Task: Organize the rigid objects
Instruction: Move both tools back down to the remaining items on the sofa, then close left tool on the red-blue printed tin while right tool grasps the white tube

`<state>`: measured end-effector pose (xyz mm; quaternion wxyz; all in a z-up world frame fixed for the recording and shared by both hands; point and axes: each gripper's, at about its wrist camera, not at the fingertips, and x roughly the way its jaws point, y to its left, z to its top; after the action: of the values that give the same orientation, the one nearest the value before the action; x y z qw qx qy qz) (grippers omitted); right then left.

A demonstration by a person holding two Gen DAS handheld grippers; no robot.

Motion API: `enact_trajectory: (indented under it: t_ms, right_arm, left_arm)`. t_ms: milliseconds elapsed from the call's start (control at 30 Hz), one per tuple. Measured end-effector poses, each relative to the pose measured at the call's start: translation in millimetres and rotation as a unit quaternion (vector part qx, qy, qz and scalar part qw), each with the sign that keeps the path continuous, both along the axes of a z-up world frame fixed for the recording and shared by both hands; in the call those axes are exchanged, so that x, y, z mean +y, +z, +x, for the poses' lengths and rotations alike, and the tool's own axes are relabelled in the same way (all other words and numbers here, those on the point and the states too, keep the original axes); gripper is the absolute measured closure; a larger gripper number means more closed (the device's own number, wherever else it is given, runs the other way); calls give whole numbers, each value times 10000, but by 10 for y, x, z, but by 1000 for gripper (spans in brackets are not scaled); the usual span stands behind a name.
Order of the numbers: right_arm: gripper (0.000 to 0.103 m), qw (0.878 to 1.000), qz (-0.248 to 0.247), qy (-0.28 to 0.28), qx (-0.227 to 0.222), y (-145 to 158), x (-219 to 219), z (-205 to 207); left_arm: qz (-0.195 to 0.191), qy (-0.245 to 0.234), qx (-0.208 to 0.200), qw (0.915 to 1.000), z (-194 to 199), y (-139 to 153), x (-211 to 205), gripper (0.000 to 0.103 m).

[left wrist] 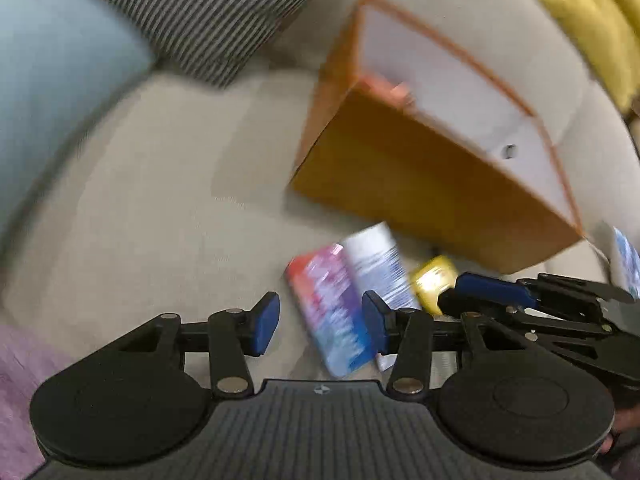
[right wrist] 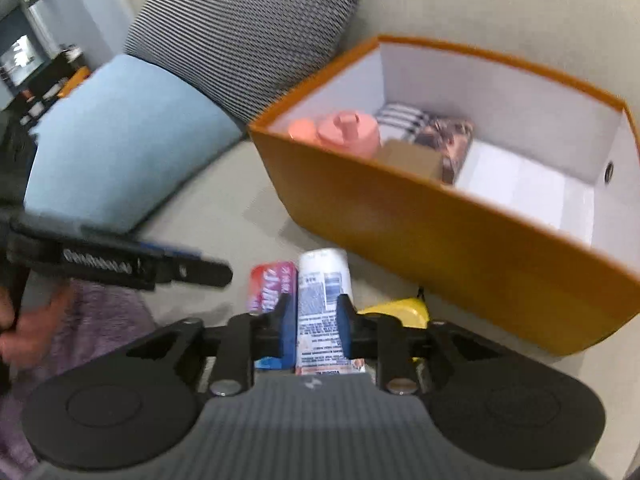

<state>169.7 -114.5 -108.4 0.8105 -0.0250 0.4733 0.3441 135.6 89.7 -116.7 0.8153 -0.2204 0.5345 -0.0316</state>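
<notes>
White tube (right wrist: 324, 304) is pinched in the right tool (right wrist: 312, 322), low near the orange box (right wrist: 440, 248); left tool (left wrist: 320, 320) hovers spread over the colourful packet (left wrist: 332, 312).

Two tongs are in view, the left tongs (left wrist: 320, 320) and the right tongs (right wrist: 312, 320). One orange box (right wrist: 440, 232) holds one pink bottle (right wrist: 352, 132), one small brown carton (right wrist: 412, 158) and one patterned packet (right wrist: 448, 136). Outside it lie one white can (right wrist: 324, 292), one colourful pack (right wrist: 272, 284) and one yellow item (right wrist: 404, 308). Two cushions: one blue cushion (right wrist: 120, 136), one striped cushion (right wrist: 240, 32).
</notes>
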Motion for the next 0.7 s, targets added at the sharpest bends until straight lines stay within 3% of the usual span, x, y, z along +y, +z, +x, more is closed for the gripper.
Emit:
enact_trajectory:
  t_ms: [167,367,600,700]
  right_arm:
    - [75,9997,-231,-55,-36,-186,172,65]
    - [75,9991,-415,55,100,-353,236,180]
    - [73,9992,-314,173,185,-446,244,284]
    - [66,9990,-118,119,423,-515,207,370]
  left_arm:
    - [-185,313,267,9990,10,-323,14,48]
    - [-371,392,252,9982,42,-443,11,43]
    - [-352,238,82,9991,23,-507,-55,43]
    - [-450,292,43,9986,-3,-524,-3,47]
